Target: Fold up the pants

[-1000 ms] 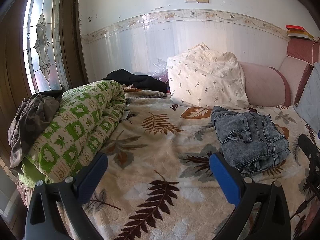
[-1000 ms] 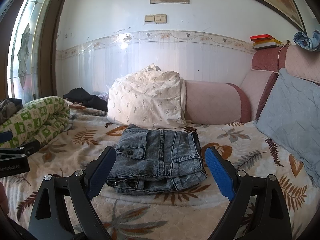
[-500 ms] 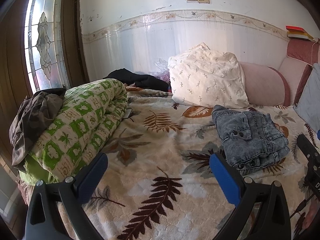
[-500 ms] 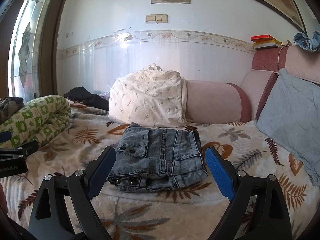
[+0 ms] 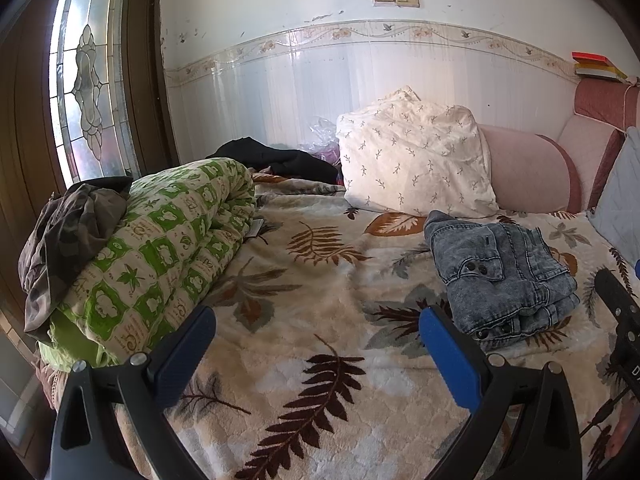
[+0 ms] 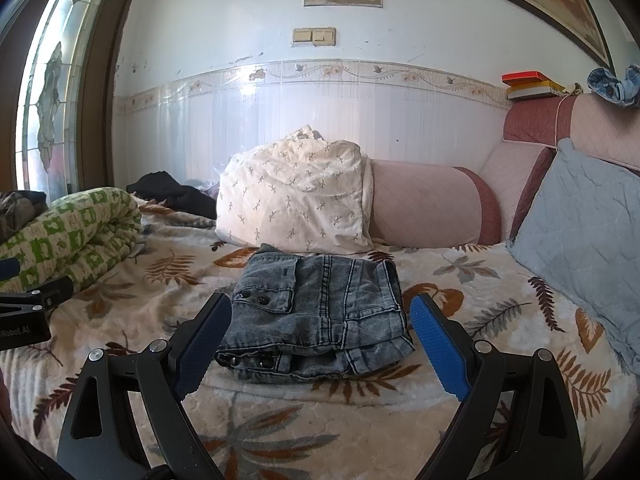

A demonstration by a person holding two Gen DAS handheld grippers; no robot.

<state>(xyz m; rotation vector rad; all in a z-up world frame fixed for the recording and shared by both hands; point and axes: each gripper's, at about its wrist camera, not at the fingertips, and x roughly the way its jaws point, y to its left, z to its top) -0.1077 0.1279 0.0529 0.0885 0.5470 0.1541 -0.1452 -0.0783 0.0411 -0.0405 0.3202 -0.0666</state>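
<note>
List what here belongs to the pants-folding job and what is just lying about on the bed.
Job:
- folded grey washed-denim pants
- left gripper, open
- right gripper, open, nothing held

Lying about:
- rolled green-and-cream quilt
- cream leaf-print pillow
- pink bolster cushion
- grey-blue quilted cushion
- black garment
- camouflage garment
- books

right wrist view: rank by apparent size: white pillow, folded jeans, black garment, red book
1. white pillow
2. folded jeans, close to the pillow in apparent area and nearer the camera, so this pair is unsure
3. black garment
4. red book
</note>
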